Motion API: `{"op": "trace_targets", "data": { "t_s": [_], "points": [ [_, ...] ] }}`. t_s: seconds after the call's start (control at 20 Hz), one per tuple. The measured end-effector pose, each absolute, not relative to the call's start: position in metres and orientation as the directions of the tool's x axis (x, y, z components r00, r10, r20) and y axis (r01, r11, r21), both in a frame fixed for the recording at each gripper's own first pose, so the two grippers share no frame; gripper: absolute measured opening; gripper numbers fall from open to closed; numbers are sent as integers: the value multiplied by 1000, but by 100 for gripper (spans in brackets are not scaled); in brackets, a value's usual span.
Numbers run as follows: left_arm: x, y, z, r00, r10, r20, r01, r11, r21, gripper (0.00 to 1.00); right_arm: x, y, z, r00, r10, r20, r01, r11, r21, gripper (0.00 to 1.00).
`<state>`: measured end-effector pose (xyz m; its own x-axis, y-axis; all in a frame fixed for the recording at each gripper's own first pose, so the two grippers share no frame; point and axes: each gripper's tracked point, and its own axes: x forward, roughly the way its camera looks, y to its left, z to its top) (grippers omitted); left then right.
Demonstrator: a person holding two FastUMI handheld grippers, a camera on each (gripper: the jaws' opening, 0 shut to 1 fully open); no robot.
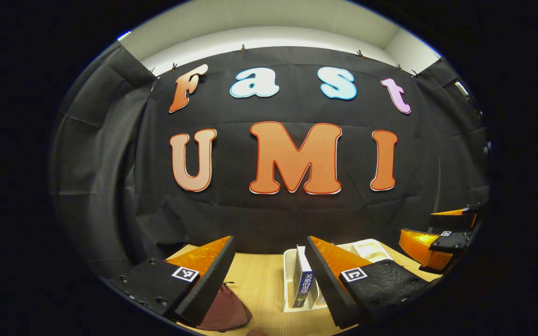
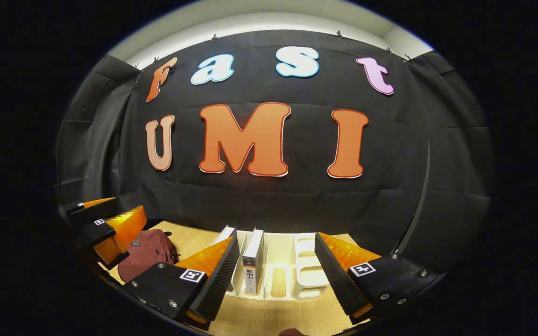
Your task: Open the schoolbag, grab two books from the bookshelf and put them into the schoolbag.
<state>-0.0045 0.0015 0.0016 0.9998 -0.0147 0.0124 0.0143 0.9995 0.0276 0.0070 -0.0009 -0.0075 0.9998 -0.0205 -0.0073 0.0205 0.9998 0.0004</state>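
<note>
Nothing of the task appears done yet, in my judgement. My left gripper point(image 1: 269, 275) stands wide open above the wooden table point(image 1: 262, 280), holding nothing; my right gripper point(image 2: 276, 275) is likewise spread wide and empty. The schoolbag point(image 2: 150, 254), a dark red soft fabric bag, lies slumped on the table to the left of the bookshelf, and I see no opening in it, though I cannot make out its zip. The bookshelf point(image 2: 306, 275) is a low white rack of smooth moulded plastic with rounded slots. Two books remain in it: one with a white and dark spine point(image 2: 253, 266) standing upright just ahead of my right gripper, and another point(image 2: 224, 235) leaning beside it, partly behind my finger. All steps remain: opening the bag, drawing both books, placing them inside. My gripper fingers are orange wedges faced with black ribbed pads point(image 2: 220, 275).
</note>
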Motion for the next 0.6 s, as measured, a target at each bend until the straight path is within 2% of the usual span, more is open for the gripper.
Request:
{"op": "trace_targets", "data": {
  "t_s": [0.6],
  "points": [
    [-3,13,-1,1000,5,16,-6,997,82,95,3,2,-10,1000,-29,-8,29,1000,2,96]
  ]
}}
